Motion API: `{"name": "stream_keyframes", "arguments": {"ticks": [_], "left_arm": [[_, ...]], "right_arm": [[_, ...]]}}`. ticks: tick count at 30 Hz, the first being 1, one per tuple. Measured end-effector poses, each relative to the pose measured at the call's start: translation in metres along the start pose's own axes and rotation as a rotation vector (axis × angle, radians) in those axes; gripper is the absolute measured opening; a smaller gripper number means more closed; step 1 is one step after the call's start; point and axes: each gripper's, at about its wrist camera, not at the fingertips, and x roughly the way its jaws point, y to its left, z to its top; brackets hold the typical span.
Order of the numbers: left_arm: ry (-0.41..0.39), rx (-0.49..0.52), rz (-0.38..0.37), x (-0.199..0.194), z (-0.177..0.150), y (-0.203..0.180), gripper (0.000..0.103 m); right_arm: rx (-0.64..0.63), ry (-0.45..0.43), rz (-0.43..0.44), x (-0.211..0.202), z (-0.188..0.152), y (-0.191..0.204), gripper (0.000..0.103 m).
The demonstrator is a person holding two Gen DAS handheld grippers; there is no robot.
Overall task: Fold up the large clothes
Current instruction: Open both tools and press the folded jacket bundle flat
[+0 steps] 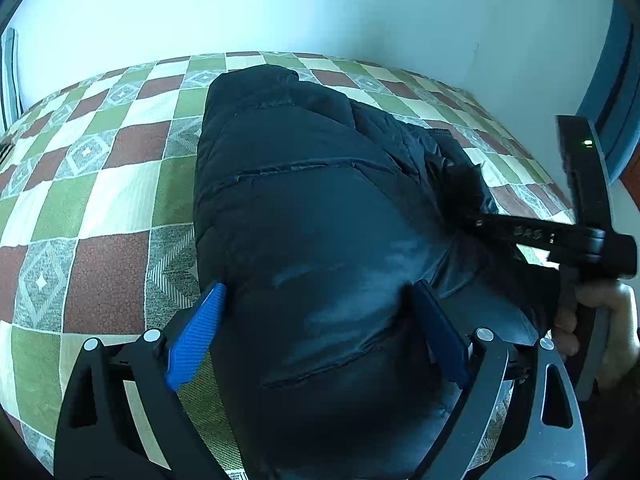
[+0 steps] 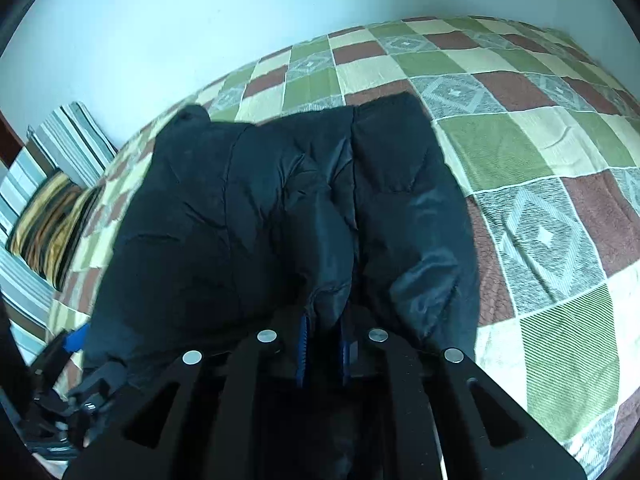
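Right gripper [image 2: 323, 354] pinching jacket [image 2: 280, 208] fold

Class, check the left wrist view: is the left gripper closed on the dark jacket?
No: the left gripper stands open, its blue fingers straddling the dark jacket.

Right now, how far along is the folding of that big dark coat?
The dark puffer coat already lies bundled lengthwise on the checked bedspread. The right gripper pinches a fold of it; the left gripper straddles it, open. Final folding and smoothing remain.
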Motion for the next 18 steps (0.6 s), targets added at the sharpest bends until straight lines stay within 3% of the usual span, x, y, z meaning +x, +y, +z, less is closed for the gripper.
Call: {"name": "stream_keyframes", "arguments": {"ticks": [3, 9, 13, 15, 18], "left_arm": [[0.004, -0.020, -0.010, 0.000, 0.000, 0.004, 0.092], [0.006, -0.035, -0.019, 0.000, 0.000, 0.007, 0.092], [0.006, -0.038, -0.023, 0.000, -0.001, 0.007, 0.092], [0.006, -0.032, -0.020, -0.001, -0.001, 0.005, 0.092], [0.006, -0.029, -0.019, -0.001, -0.001, 0.003, 0.092]], "right_arm": [[0.023, -0.041, 0.006, -0.028, -0.002, 0.003, 0.015], [-0.086, -0.070, -0.008, -0.081, -0.026, 0.027, 0.014], [-0.115, -0.013, -0.078, -0.079, -0.049, 0.025, 0.019], [-0.100, -0.001, -0.101, -0.074, -0.055, 0.016, 0.034], [-0.076, 0.031, -0.097, -0.063, -0.062, 0.006, 0.033]]}}
